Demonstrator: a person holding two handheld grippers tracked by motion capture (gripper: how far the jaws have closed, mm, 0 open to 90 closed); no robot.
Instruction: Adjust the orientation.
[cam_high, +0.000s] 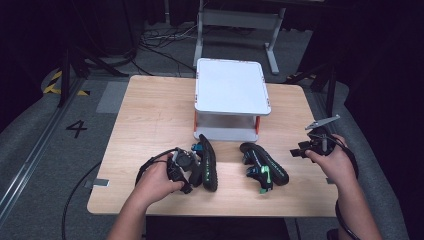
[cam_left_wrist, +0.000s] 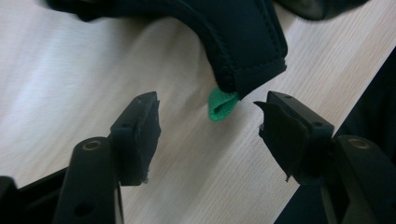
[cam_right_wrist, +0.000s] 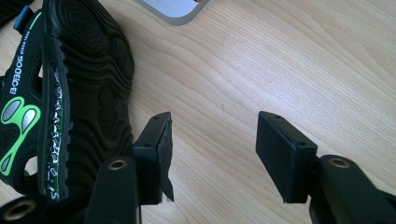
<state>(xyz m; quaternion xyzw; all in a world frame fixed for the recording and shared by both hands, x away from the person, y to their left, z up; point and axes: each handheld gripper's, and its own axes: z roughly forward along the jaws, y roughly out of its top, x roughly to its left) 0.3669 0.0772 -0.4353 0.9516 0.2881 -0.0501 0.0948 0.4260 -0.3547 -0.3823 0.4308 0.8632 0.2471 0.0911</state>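
Two black sandals with green trim lie on the wooden table (cam_high: 150, 115). The left sandal (cam_high: 207, 162) rests on its side. My left gripper (cam_high: 194, 170) is right beside it. In the left gripper view, its black heel strap (cam_left_wrist: 243, 42) and green pull loop (cam_left_wrist: 220, 104) sit just ahead of my left gripper (cam_left_wrist: 210, 100), whose jaws stand apart without touching the loop. The right sandal (cam_high: 265, 165) lies sole-out; its ribbed sole (cam_right_wrist: 88, 79) sits left of my right gripper (cam_right_wrist: 215, 116), which is open over bare wood. In the high view my right gripper (cam_high: 296, 152) is to the sandal's right.
A white two-tier rack (cam_high: 230, 87) with orange posts stands at the middle back of the table; its corner (cam_right_wrist: 173, 9) appears in the right gripper view. Cables trail from both grippers. The table's right edge is close to my right hand.
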